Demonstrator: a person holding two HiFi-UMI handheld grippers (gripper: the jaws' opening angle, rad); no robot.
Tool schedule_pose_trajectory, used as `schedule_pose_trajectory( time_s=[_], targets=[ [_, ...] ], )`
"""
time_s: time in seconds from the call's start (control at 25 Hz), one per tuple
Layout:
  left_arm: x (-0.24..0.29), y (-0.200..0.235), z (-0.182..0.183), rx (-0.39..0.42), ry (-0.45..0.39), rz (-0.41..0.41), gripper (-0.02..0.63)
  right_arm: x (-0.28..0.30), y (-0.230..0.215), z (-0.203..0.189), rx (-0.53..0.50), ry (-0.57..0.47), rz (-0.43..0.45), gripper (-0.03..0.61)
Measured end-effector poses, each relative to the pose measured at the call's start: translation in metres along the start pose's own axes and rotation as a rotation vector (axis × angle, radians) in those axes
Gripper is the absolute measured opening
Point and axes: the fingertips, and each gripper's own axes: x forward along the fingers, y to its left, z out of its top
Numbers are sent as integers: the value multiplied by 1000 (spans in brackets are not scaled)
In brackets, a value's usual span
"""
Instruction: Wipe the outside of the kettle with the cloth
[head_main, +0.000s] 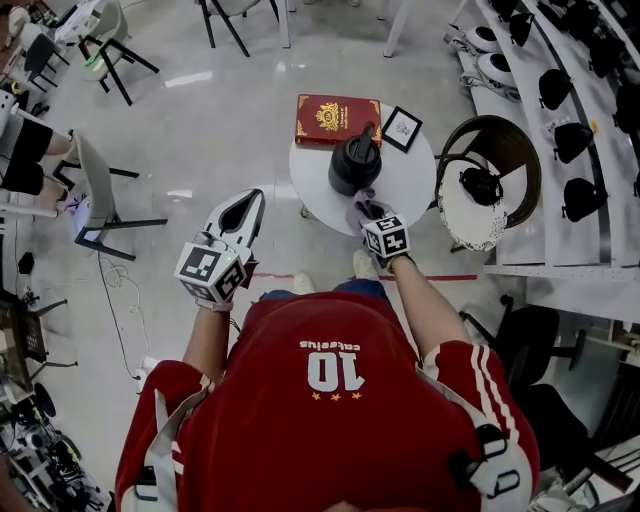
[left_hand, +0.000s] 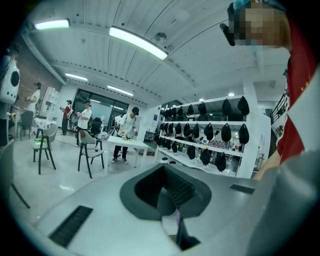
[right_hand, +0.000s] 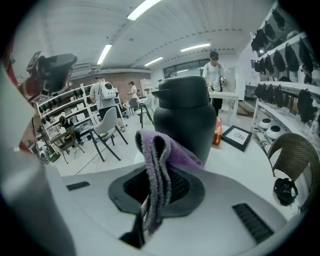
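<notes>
A black kettle (head_main: 355, 162) stands upright on a small round white table (head_main: 412, 185). My right gripper (head_main: 372, 212) sits just in front of it, shut on a purple cloth (head_main: 360, 207). In the right gripper view the folded cloth (right_hand: 159, 152) sticks up between the jaws, and the kettle (right_hand: 182, 120) fills the space right behind it; whether they touch I cannot tell. My left gripper (head_main: 250, 200) hangs over the floor left of the table, jaws together, holding nothing. In its own view the left gripper (left_hand: 167, 175) points away at the room.
A red book (head_main: 337, 118) and a small framed picture (head_main: 402, 128) lie on the table behind the kettle. A wicker chair (head_main: 510, 135) with a black object on its seat stands right of the table. Shelves (head_main: 580, 150) of black items line the right. A grey chair (head_main: 95, 190) is on the left.
</notes>
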Motion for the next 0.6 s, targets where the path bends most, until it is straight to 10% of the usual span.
schedule_pose_trajectory(
  time_s=[0.6],
  targets=[
    [-48,50,3,-7,-25,64,8,44,45,33,66,-36,30,46]
  ],
)
